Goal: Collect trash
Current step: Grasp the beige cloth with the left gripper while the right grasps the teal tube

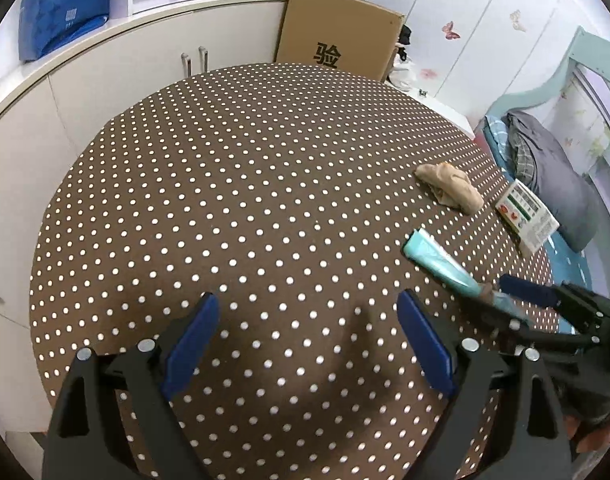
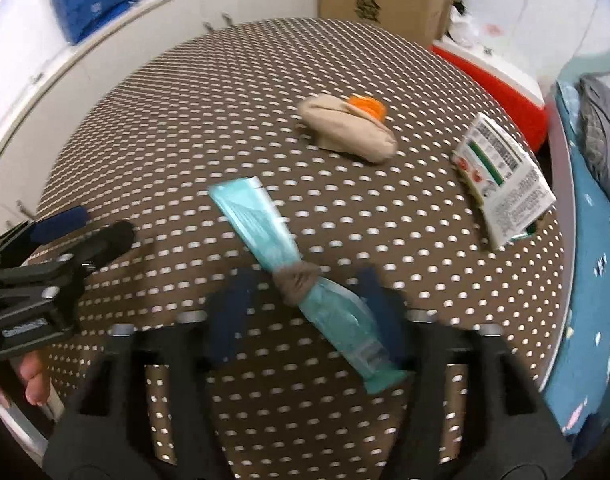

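Three items: teal wrapper (image 2: 265,236), tan crumpled wad (image 2: 347,130) and printed carton (image 2: 501,180) lie on the dotted table (image 2: 185,140); landmark for all places below is the teal wrapper.
Teal wrapper: long flat packet with a brown band around its middle, lying on the cloth; its near end sits between the fingers of the right gripper (image 2: 305,316).
Right gripper: jaws wide, the wrapper's near end between them but no pad seen pressing on it; view is motion-blurred, so contact with the right-hand pad cannot be ruled out.
Left gripper (image 1: 309,332): jaws wide, nothing between them, only bare cloth; it is on the left of the wrapper, well apart.
Tan wad: beyond the wrapper's far end, an orange round thing (image 2: 367,106) touching its back side.
Printed carton: right of the wrapper, near the table edge, partly opened.
Bin or bag: none visible in either view.
Step, judged: right gripper lining up to take the wrapper.
Risk 1: wrapper lies slantwise across the jaws; closing now may pinch only one thin edge and it may slip out.
Risk 2: pads coming down too low may catch the cloth along with the film.
Risk 3: smooth film may slide when lifted by its end; a grip nearer the brown band looks safer.
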Motion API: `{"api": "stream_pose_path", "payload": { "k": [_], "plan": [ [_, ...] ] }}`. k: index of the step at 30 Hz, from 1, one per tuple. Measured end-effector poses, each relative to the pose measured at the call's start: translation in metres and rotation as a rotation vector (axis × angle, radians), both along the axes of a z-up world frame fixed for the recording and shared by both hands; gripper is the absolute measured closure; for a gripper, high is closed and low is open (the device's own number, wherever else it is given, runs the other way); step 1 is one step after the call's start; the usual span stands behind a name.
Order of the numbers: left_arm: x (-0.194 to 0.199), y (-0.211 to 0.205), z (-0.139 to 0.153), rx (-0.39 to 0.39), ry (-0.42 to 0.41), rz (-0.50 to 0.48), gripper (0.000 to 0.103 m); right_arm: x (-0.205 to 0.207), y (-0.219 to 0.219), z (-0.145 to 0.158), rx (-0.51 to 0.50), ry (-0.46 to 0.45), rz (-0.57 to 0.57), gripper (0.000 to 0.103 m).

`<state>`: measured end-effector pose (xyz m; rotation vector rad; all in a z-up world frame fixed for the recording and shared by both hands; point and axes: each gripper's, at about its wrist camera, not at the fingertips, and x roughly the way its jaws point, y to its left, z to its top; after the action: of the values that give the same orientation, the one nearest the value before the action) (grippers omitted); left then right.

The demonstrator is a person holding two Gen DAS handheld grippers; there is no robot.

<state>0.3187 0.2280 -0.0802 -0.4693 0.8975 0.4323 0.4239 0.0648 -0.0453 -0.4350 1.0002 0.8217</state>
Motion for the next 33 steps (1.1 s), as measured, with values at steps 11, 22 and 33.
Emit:
{"api": "stream_pose_path", "payload": {
  "k": [11,22,33],
  "plan": [
    [-0.016,0.003,0.007,0.021,0.013,-0.018,0.015,0.004,0.014,0.004,0.020,0.023,0.008,0.085],
    [0.037,-0.025,0.035,0.093,-0.004,-0.192,0.015,0.017,-0.076,0.067,0.250,0.032,-0.203,0.091],
    [0.136,-0.048,0.035,0.080,-0.006,-0.404,0.013,0.078,-0.129,0.084,0.267,-0.026,-0.384,0.091]
  ]
}}
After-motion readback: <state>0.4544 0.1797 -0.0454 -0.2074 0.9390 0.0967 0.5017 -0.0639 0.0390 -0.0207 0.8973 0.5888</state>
